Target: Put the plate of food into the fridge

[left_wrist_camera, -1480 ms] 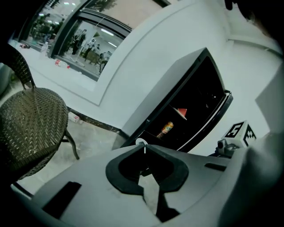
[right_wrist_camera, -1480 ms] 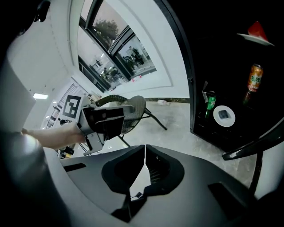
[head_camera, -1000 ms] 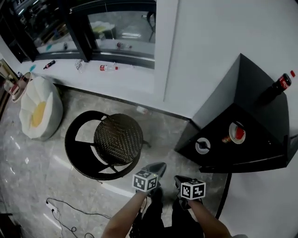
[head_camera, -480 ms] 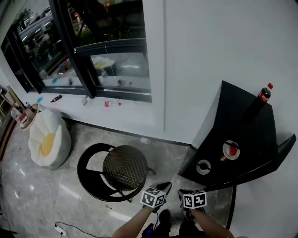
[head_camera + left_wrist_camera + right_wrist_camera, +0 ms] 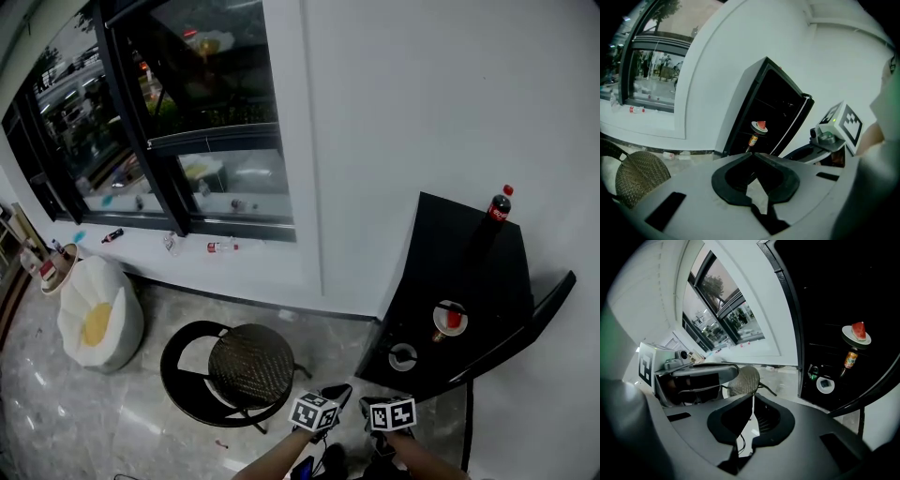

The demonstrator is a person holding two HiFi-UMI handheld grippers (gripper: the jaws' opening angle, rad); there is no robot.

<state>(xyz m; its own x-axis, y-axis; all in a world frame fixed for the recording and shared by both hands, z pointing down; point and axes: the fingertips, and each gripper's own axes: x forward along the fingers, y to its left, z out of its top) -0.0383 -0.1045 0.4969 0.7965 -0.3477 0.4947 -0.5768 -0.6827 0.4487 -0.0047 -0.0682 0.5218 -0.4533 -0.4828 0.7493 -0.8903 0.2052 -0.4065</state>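
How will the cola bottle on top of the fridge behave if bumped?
Cola bottle stands upright, tall and narrow, on the fridge top: probably tips easily. Round body, so likely rolls once down. Looks dark up to the cap: perhaps full, heavyish.

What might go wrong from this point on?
The fridge door stands open; left so, the plate of food inside may warm. Shutting it hard could topple the cola bottle standing on top of the fridge. The round stool close by is a tripping risk.
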